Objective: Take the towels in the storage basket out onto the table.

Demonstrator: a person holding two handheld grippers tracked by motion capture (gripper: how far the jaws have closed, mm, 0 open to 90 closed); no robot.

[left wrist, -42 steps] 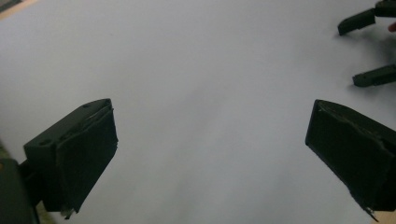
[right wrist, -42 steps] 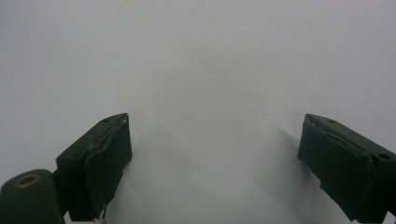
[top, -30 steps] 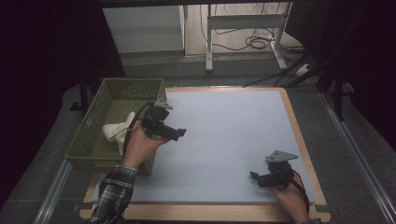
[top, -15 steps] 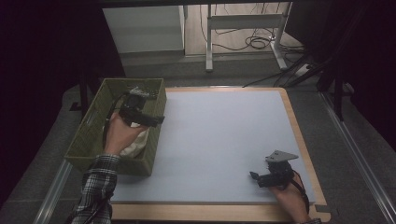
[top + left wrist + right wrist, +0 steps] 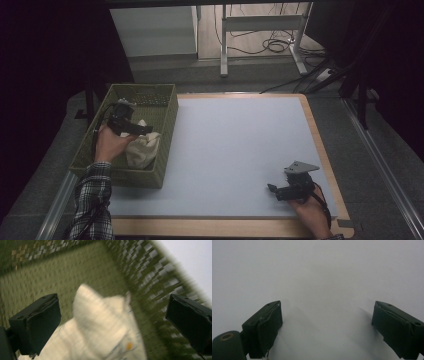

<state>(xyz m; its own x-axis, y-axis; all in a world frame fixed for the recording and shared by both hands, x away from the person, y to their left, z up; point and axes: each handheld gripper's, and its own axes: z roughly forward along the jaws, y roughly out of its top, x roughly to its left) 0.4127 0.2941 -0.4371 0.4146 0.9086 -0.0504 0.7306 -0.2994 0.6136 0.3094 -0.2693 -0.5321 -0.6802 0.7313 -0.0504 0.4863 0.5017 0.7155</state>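
Left gripper [image 5: 112, 322] hovering released over cream cloth bag [image 5: 100, 332] in green woven basket [image 5: 165, 107] | right gripper [image 5: 327, 327] resting released on pale grey mat [image 5: 235, 150]

I'm working in what looks like a lab or test room. Under my right gripper [image 5: 274, 189] lies a pale mat [image 5: 235, 150] on a wood-edged table [image 5: 316, 135], boxed in by metal rails [image 5: 380, 165]. Far ahead of both tools, past the table's far edge, stand the white metal legs of a desk frame [image 5: 260, 30] with loose cables [image 5: 272, 45] coiled on the bare floor, and dark curtains [image 5: 50, 50] close off the sides.
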